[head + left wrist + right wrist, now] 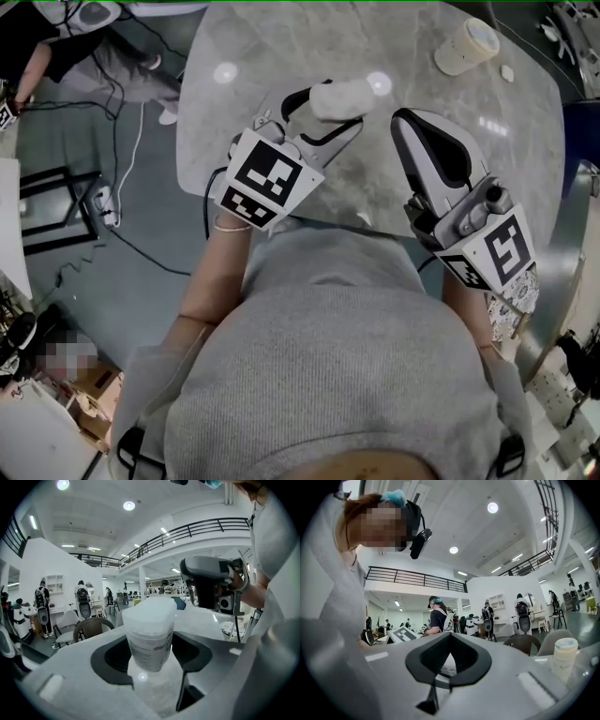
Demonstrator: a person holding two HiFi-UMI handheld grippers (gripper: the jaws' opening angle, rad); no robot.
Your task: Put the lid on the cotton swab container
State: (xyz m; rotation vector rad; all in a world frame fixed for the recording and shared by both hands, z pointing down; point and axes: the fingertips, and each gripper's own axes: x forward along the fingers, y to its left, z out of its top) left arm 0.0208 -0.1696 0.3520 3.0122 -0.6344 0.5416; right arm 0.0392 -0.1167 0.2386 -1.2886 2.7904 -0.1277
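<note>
Over the bench [234, 103], the left gripper [323, 117] is clamping the cotton swab container [342, 98] by its labelled body, lid [150, 613] pointing outward beyond the jaws. The right gripper [405, 124] is hovering just beside it, jaws together, nothing clearly held. The lid is appearing seated already, so a square, gentle press from the right gripper is likely finishing it best.

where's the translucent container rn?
Head view, centre: the translucent container is gripped by the left gripper over the grey table, left of the right gripper.
</note>
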